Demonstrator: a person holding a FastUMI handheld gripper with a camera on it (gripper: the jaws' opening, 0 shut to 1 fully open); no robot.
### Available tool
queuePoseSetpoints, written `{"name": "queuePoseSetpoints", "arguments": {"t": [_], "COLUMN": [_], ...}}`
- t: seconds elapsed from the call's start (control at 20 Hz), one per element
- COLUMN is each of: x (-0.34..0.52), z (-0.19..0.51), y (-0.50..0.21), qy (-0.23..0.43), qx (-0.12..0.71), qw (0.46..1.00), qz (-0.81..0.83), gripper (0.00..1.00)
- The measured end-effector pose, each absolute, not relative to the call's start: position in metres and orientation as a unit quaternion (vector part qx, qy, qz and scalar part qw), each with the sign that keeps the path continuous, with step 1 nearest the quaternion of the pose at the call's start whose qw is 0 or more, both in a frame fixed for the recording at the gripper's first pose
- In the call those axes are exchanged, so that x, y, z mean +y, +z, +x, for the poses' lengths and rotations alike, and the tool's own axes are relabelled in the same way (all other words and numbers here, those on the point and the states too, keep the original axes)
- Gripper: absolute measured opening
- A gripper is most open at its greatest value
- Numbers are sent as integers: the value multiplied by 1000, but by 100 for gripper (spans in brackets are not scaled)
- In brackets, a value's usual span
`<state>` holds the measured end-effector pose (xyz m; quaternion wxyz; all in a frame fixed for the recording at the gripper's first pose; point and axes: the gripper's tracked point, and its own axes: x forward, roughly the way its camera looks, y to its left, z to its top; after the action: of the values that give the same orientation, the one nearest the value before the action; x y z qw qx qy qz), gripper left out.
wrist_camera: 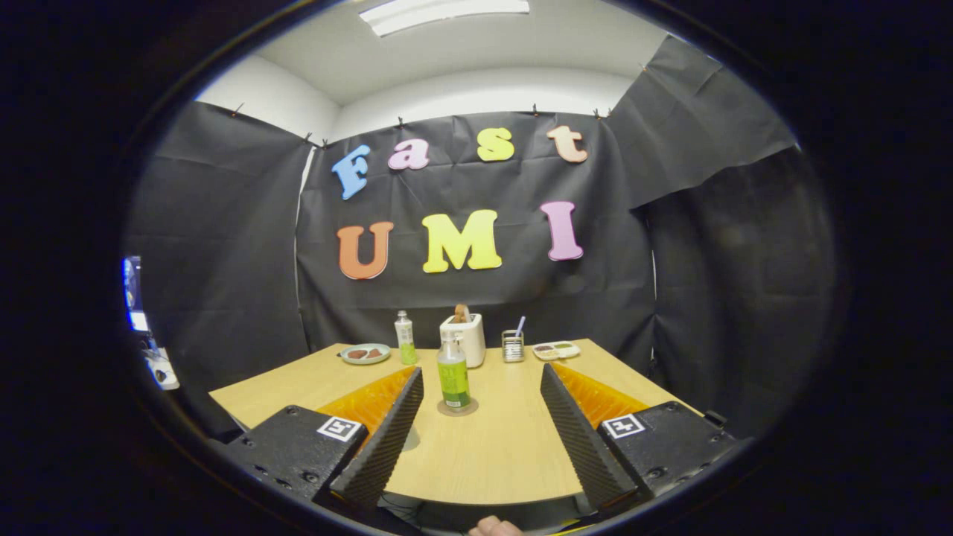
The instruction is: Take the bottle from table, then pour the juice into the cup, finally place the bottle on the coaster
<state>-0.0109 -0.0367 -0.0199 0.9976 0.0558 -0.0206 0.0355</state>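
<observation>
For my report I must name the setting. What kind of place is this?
Most likely a staged recording booth, not a real kitchen: black cloth walls surround one wooden table with a bottle on a coaster and a toaster. The gripper is open.

Bottle (453,376) upright on coaster (458,407), ahead of open tongs (482,417); toaster (464,339) behind.
</observation>
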Motion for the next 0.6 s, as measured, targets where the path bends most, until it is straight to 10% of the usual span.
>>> {"name": "queuePoseSetpoints", "arguments": {"t": [0.6], "x": [-35], "z": [-33], "y": [1], "qy": [50], "qx": [-66], "qw": [994], "qz": [66], "gripper": [100]}}
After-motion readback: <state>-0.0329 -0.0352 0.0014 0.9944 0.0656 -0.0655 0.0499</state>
